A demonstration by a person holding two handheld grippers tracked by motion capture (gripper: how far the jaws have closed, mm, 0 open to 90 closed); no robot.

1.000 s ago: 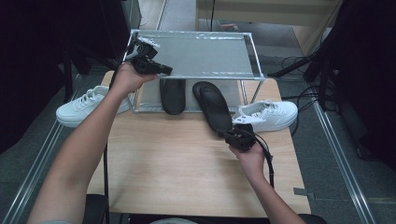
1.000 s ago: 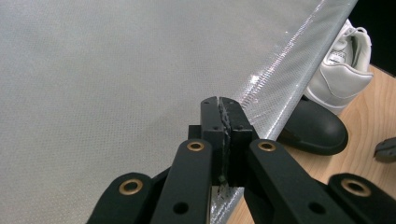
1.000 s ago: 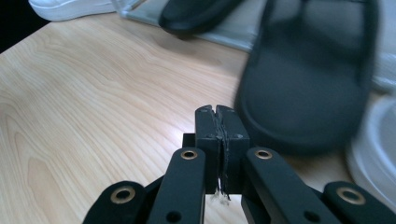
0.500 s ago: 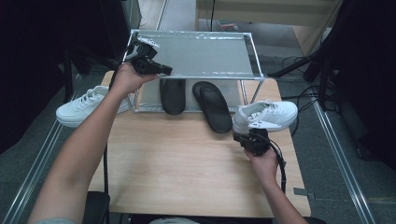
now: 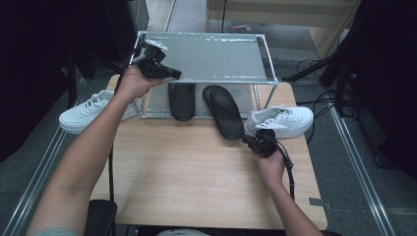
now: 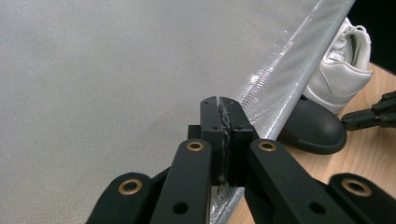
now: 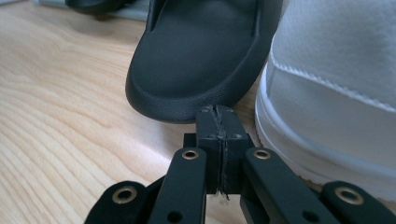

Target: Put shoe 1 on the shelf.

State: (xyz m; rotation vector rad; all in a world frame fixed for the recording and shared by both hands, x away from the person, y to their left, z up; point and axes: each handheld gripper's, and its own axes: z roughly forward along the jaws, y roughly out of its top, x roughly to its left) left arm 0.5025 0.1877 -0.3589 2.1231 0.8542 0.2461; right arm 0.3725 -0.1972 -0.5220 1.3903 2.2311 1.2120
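Slipper (image 7: 196,60), black, heel rim lying just ahead of the right gripper (image 7: 219,116), whose jaws are pressed together with nothing between them; heel and jaw tips look near touching, contact not certain. White sneaker (image 7: 336,93) sits just right of those jaws, against the slipper's side. In the high view the right gripper (image 5: 256,142) rests low over the wooden table (image 5: 187,177), at the slipper's (image 5: 223,110) near end. 2nd black slipper (image 5: 182,101) lies under the rack. Left gripper (image 6: 220,119) also clenched, empty, hovering above the grey mesh shelf (image 6: 102,79) of the rack, its edge just right of the jaws. Beyond that edge, a sneaker heel (image 6: 341,70) with a small tab; print there too small to read. Another white sneaker (image 5: 91,110) sits off the table's left side.
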